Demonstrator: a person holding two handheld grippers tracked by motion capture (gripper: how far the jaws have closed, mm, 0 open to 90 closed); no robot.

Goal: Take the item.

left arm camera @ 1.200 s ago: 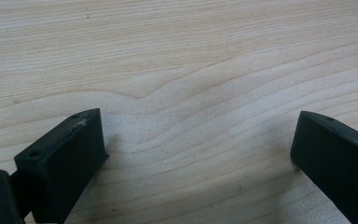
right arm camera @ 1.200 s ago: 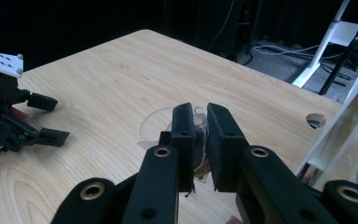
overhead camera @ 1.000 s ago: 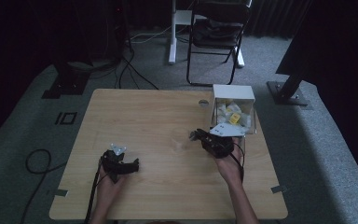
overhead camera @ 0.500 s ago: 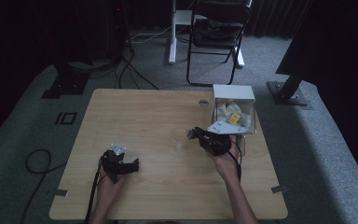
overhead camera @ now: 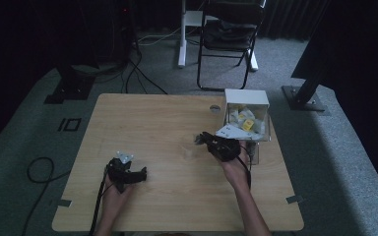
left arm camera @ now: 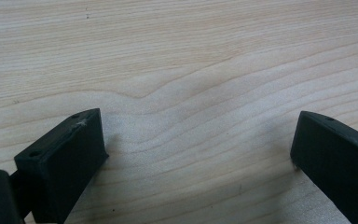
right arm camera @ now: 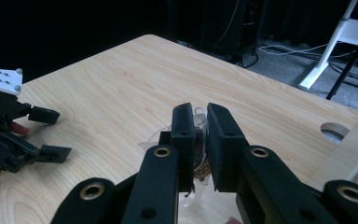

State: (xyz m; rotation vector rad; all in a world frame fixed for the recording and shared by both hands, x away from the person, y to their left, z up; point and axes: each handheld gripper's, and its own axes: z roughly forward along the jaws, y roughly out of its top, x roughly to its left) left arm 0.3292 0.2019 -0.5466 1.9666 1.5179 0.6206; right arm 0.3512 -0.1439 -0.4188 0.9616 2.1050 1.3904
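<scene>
Clearly, a small, clear, thin-walled packet (right arm camera: pixel 196 140) with something dark brown inside is pinched between the jaws of the right gripper (right arm camera: pixel 196 122), which are drawn almost together on it; whether it is a sachet or a tiny cup cannot be told, as most of it is hidden by the jaws. In the high view the right gripper (overhead camera: pixel 203 139) is seen low over the middle of the wooden table (overhead camera: pixel 142 123), well short of the white box (overhead camera: pixel 246 105) of similar small packets that stands near the table's far right corner, and a faint transparent object (overhead camera: pixel 189 149) can be made out on the wood just beside its tips. The packet is judged to be very light and soft, with a film that would crumple or burst if squeezed hard and that is probably slippery, so only a gentle pinch is called for. A hold on a flat sealed edge or rim is thought safer than one across the filled belly, where the contents could be crushed; the present grip appears to lie across the body. The left gripper (overhead camera: pixel 142 173) is rested near the table's near left part, well apart from the packet, and in its own view its jaws are spread wide with nothing but bare wood grain (left arm camera: pixel 191 93) between them, so it is held open and empty
</scene>
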